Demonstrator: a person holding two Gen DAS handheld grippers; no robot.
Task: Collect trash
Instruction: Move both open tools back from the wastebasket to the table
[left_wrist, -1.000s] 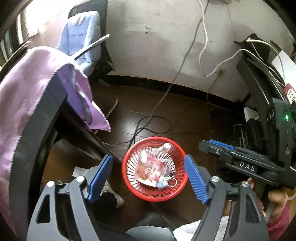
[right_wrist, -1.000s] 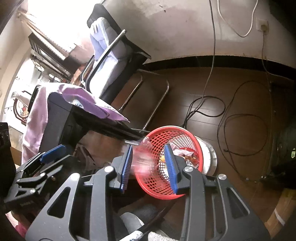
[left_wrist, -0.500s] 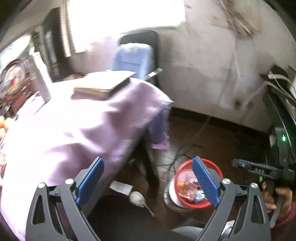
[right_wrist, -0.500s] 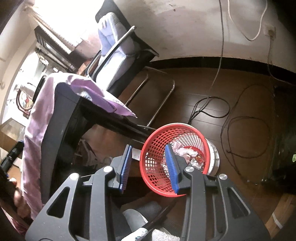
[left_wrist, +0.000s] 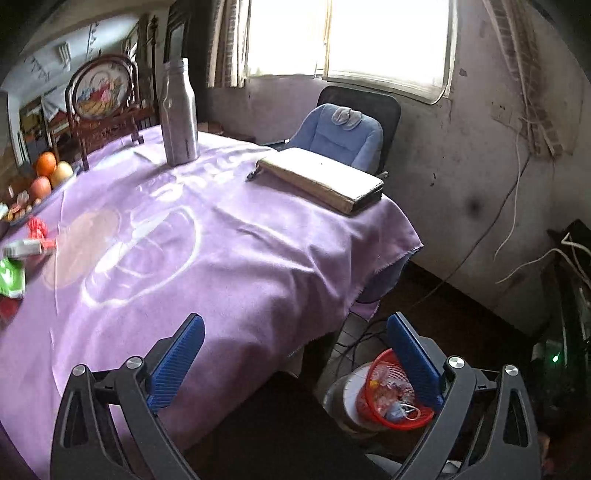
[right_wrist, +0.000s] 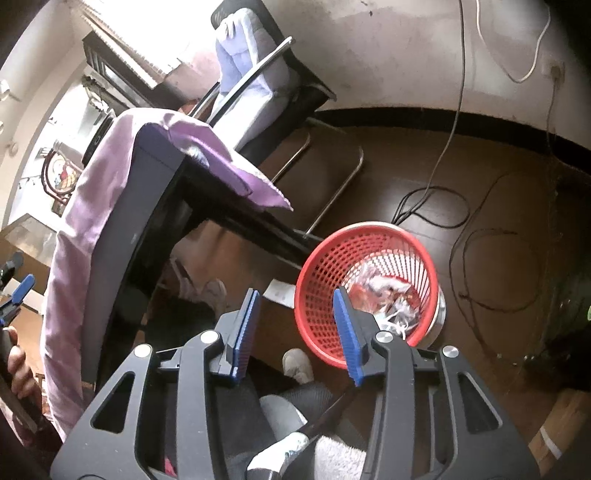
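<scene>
- My left gripper (left_wrist: 295, 360) hangs over the near edge of the table, its blue jaws spread wide with nothing between them.
- My right gripper (right_wrist: 297, 332) points down at the floor; its jaws stand apart and hold nothing, the right pad overlapping the near rim of the basket in this view.
- The red basket (right_wrist: 321, 280), a mesh bin, stands on the dark floor just beside the table's corner, on a pale round base (right_wrist: 441, 306).
- Trash (right_wrist: 384, 291) lies inside the basket: crumpled red and white wrappers piled against its far wall. From the left wrist view the same basket (left_wrist: 373, 398) shows low at right, partly hidden behind my right finger.
- The purple cloth (left_wrist: 221, 258) covers the table top and drapes over its corner.
- On the cloth, at the far left edge, lie a green packet (left_wrist: 11, 277) and a small white and red box (left_wrist: 27, 248), blurred; I cannot tell what they are.
- A metal bottle (left_wrist: 178, 114) stands upright at the far side of the table; a tan book (left_wrist: 321, 179) lies flat near the far right corner.
- Fruit (left_wrist: 48, 171) sits at the far left, beside a framed picture (left_wrist: 99, 88).
- A chair with a blue cushion (left_wrist: 340, 133) stands behind the table, under the window.
- Cables (right_wrist: 432, 206) trail across the floor beyond the basket.
</scene>
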